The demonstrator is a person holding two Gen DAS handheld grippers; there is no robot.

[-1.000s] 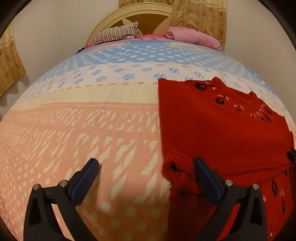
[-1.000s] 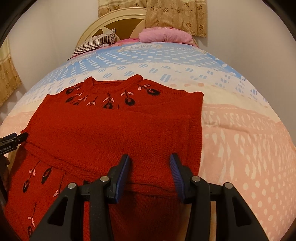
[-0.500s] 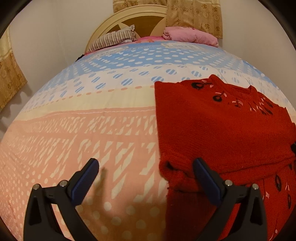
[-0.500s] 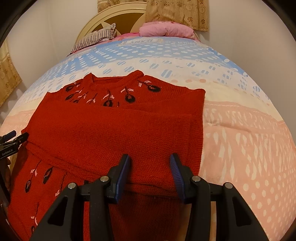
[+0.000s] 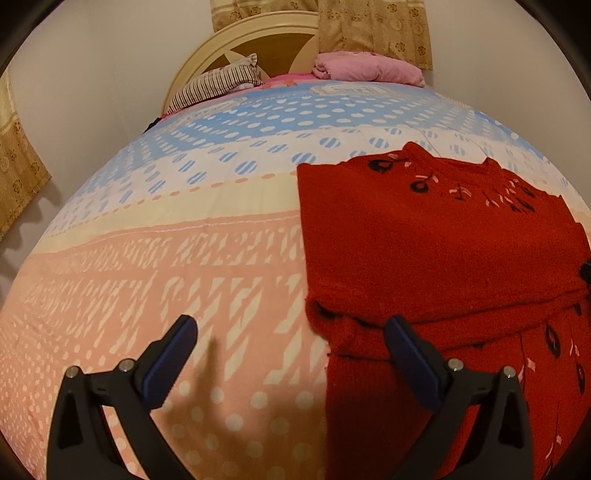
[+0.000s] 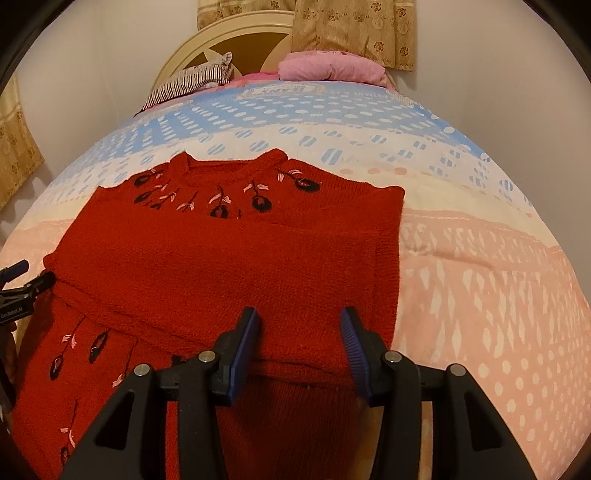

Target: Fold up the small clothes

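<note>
Bedroom, patterned pink-and-blue bedspread (image 5: 184, 258): fold partly made.
Left gripper (image 5: 291, 358) spread wide, empty, at the garment's edge; right gripper (image 6: 301, 341) half-spread over, not pinching, red knitted sweater with black embroidered flowers (image 6: 229, 266), sleeves folded across the body; bottom-to-collar fold judged outstanding. Beyond: striped pillow (image 6: 188, 79).

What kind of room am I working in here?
Most likely a bedroom: the red sweater lies on a bed's patterned bedspread, with pillows against a rounded headboard and curtains behind.
</note>
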